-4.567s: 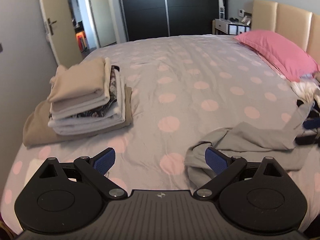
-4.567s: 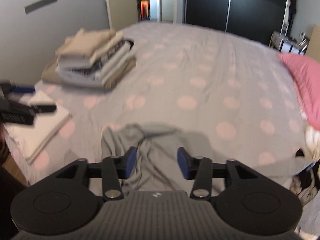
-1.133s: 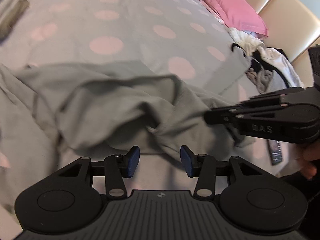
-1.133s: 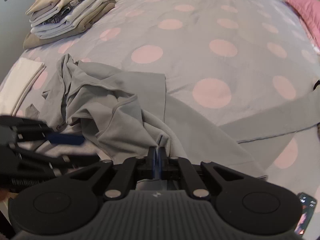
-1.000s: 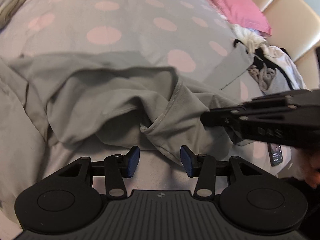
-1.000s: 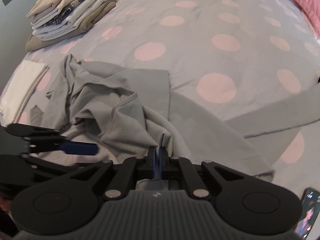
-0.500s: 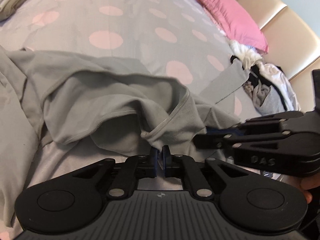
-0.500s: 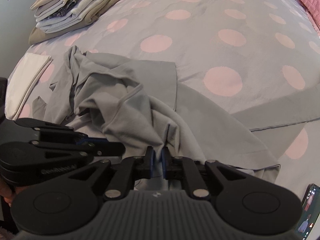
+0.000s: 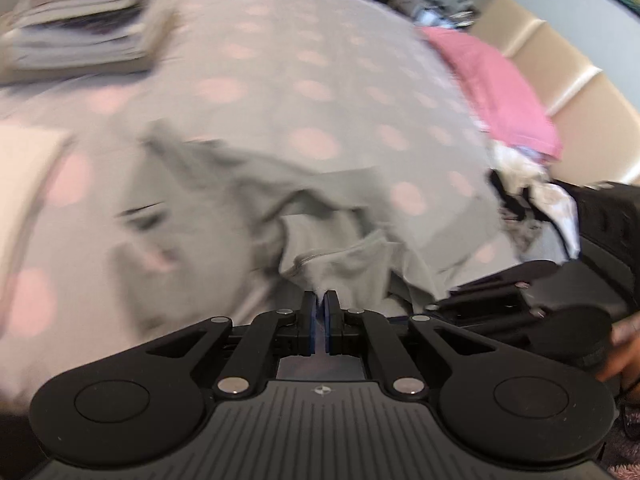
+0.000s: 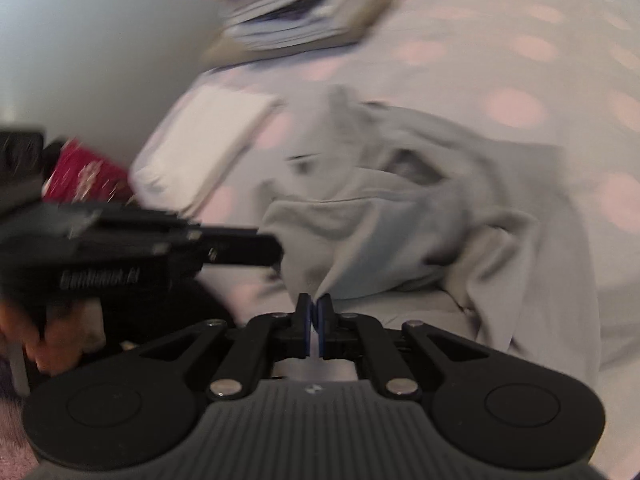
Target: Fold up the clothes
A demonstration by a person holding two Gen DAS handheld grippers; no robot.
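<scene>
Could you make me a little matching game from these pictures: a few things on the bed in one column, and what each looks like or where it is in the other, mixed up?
Things:
1. grey garment
2. pillow
3. stack of folded clothes
4. folded white cloth

Descriptions:
A. pink, lying by the beige headboard
B. flat near the bed's edge, below the stack in the right wrist view
C. crumpled, pinched by the left gripper and the right gripper
D. piled high at the far corner of the spotted bedcover

Pairs: 1-C, 2-A, 3-D, 4-B
</scene>
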